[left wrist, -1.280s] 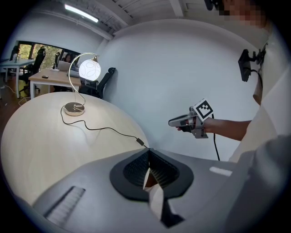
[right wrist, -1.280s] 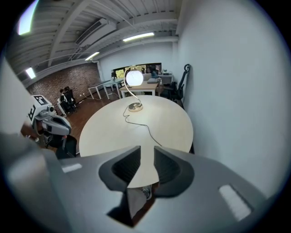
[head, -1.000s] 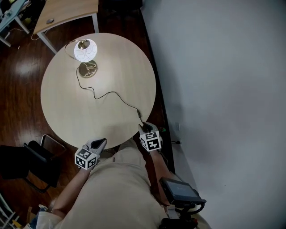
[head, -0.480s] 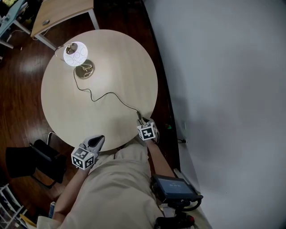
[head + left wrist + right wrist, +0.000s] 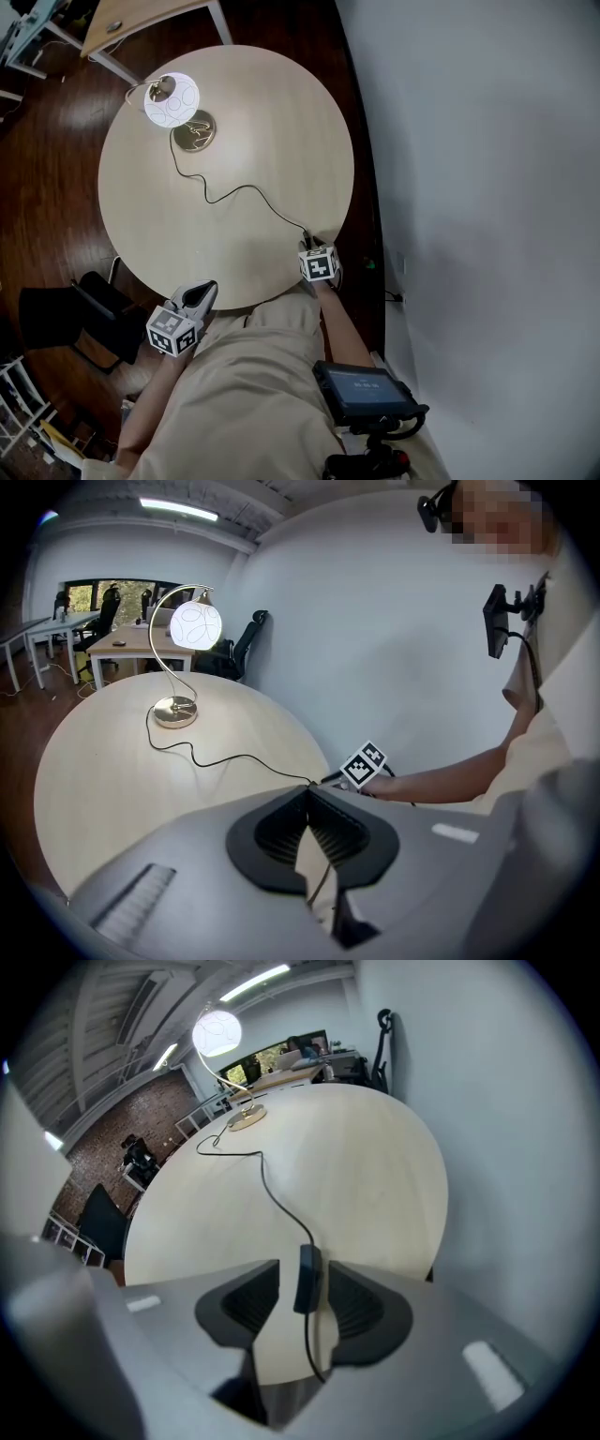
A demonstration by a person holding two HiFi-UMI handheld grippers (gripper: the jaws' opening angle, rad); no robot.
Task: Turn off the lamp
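Note:
The lamp's globe (image 5: 172, 101) glows on its curved brass stem at the far left of the round table (image 5: 253, 94), above the brass base (image 5: 196, 131). A thin black cord (image 5: 246, 190) runs from the base to an inline switch (image 5: 307, 1277) near the table's near right edge. My right gripper (image 5: 309, 247) points down over that switch. Its jaws are opening, and the switch lies between the pads (image 5: 246, 1302) with a gap on each side. My left gripper (image 5: 204, 292) hangs at the near edge, shut and holding nothing.
A wooden desk (image 5: 141, 19) stands beyond the table at the top left. A black chair (image 5: 70, 319) sits on the dark floor at the left. A white wall (image 5: 487, 187) runs close along the table's right side. A dark tablet (image 5: 361, 389) hangs by the person's hip.
The right gripper has sunk toward the table edge over the cord's switch. The left gripper has shifted only slightly. The lamp stays lit.

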